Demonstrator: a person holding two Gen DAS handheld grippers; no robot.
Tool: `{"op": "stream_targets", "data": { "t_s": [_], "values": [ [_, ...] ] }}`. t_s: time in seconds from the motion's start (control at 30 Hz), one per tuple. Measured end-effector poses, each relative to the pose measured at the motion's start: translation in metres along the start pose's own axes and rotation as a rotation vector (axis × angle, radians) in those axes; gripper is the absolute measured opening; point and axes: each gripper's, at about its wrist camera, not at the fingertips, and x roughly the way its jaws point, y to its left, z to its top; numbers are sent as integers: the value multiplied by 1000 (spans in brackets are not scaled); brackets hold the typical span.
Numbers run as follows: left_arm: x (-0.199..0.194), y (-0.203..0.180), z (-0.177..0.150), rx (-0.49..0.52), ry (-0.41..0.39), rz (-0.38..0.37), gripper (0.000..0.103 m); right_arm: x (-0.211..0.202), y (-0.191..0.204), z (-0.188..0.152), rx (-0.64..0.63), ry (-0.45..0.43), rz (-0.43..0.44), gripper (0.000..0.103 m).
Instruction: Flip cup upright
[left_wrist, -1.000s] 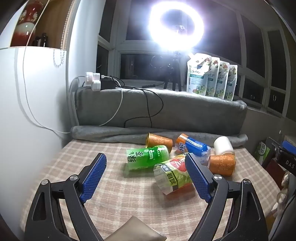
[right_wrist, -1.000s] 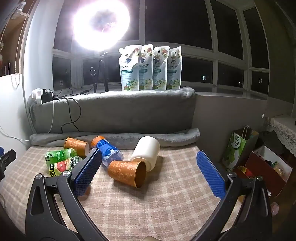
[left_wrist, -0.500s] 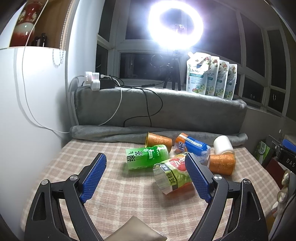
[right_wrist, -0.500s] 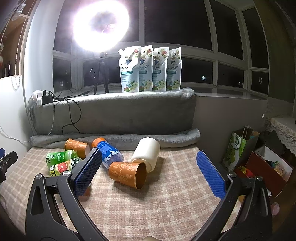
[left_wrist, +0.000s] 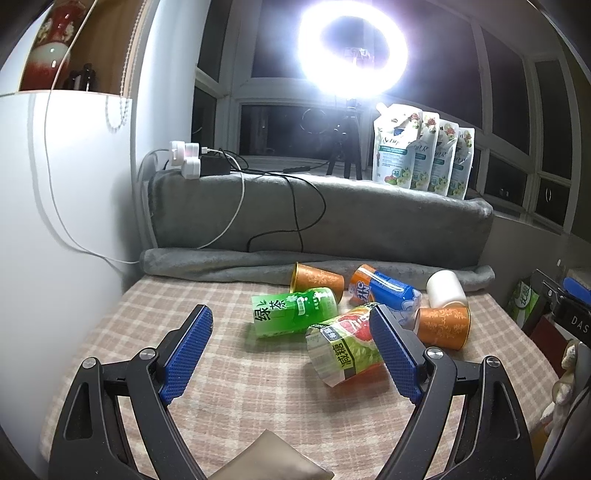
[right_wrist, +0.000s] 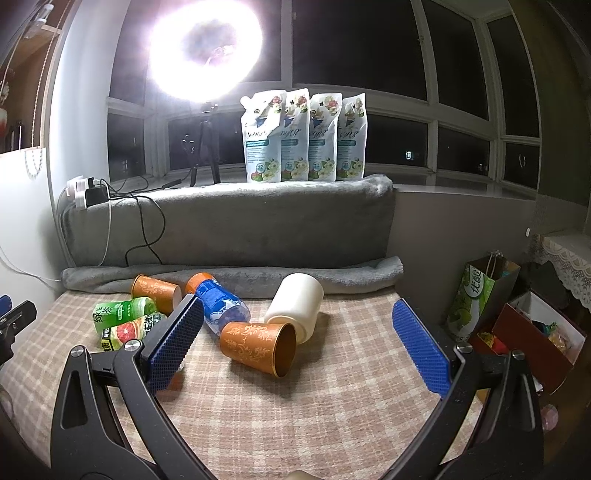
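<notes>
Three cups lie on their sides on the checked tablecloth (right_wrist: 332, 398). An orange patterned cup (right_wrist: 258, 341) lies nearest, mouth toward me and to the right; it also shows in the left wrist view (left_wrist: 443, 325). A white cup (right_wrist: 295, 308) lies behind it (left_wrist: 445, 290). A second orange cup (right_wrist: 155, 290) lies at the back left (left_wrist: 317, 277). My right gripper (right_wrist: 295, 332) is open and empty, above the table in front of the near orange cup. My left gripper (left_wrist: 291, 343) is open and empty, in front of the bottles.
A green tea bottle (left_wrist: 291, 312), a grapefruit-label bottle (left_wrist: 343, 347) and a blue-label bottle (left_wrist: 384, 291) lie among the cups. A grey blanket roll (right_wrist: 236, 275) borders the back. Bags and a box (right_wrist: 532, 332) stand off the right edge. A tan pad (left_wrist: 269, 461) lies near.
Both grippers have drifted slightly; the view of the cups and bottles has shifted a little. Nothing on the table has moved and both grippers stay open.
</notes>
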Motion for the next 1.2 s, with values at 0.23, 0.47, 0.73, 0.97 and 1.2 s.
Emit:
{"op": "stream_targets", "data": {
  "t_s": [0.23,0.47,0.73,0.97,1.2],
  "values": [
    [1,1,1,-4,2,2,87,1,1,0,0,0,0,103],
    [1,2,1,-3,3,1,87,1,2,0,-2,2,0,103],
    [1,3,1,-5,5,1,87,1,2,0,-1,1,0,103],
    [1,3,1,-5,5,1,87,2,3,0,-1,3,0,103],
    [3,3,1,-8,9,0,87,4,3,0,-2,3,0,103]
  ]
}}
